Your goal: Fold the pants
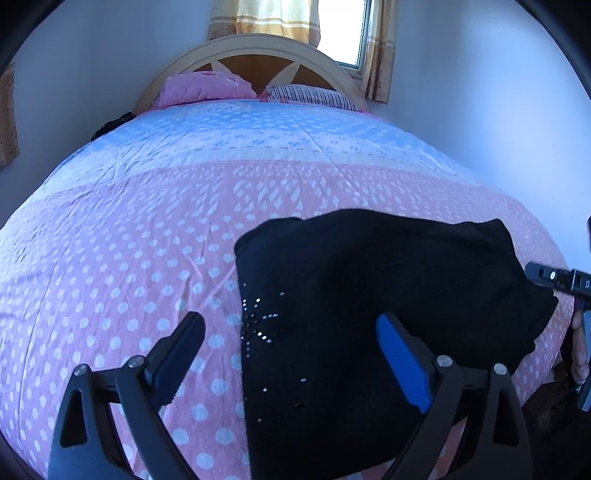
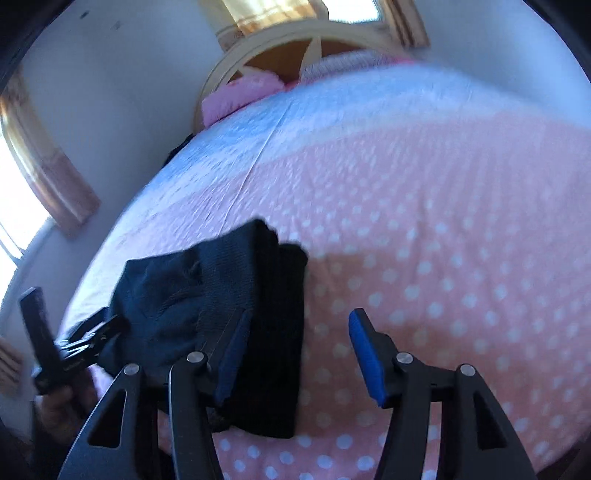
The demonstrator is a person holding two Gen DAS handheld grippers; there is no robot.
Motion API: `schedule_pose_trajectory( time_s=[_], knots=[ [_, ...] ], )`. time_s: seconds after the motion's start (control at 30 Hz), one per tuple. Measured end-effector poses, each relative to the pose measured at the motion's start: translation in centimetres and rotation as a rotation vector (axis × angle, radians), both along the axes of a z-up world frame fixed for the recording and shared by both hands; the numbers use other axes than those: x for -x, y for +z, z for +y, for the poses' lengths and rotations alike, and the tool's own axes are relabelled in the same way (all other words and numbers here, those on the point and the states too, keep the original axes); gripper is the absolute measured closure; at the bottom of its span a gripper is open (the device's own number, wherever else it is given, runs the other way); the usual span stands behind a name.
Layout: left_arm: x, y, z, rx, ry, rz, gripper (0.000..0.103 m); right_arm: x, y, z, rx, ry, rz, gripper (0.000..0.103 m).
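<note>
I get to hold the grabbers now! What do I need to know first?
Left tool: open, holding nothing, over the near edge of the black pants.
Right tool: open, empty too, over the other side of the pants.
The pants lie in a folded bundle on the dotted pink bedspread.
Done: looks folded at least once.
Left: probably one more fold or some smoothing; the right view is blurry, so check first.

Black pants (image 1: 369, 302) lie folded into a compact bundle on the bed; small rhinestones dot one panel.

pink dotted bedspread (image 1: 122, 229) | pink pillow (image 1: 203, 86) | striped pillow (image 1: 310, 95) | headboard (image 1: 255, 51) | curtain (image 1: 277, 18)
</note>
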State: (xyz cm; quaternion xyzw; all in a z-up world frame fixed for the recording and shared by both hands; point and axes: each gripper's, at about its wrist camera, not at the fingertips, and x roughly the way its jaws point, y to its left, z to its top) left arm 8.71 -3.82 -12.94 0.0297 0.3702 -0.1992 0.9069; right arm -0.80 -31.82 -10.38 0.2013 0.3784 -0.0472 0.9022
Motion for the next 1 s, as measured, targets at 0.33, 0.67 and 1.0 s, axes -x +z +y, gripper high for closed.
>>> schedule_pose_trajectory(
  time_s=[0.33,0.67,1.0],
  knots=[
    [0.0,-0.1,-0.4,-0.005,-0.002,0.002,0.006,1.0,1.7,8.8,0.287,0.288,-0.053,0.046],
    [0.1,-0.3,-0.7,0.001,-0.015,0.012,0.003,1.6,-1.4,6.2,0.257,0.237,0.072,0.047],
    [1.7,-0.3,1.2,0.024,0.02,0.027,0.003,1.9,5.2,6.5,0.278,0.19,-0.108,0.046]
  ],
)
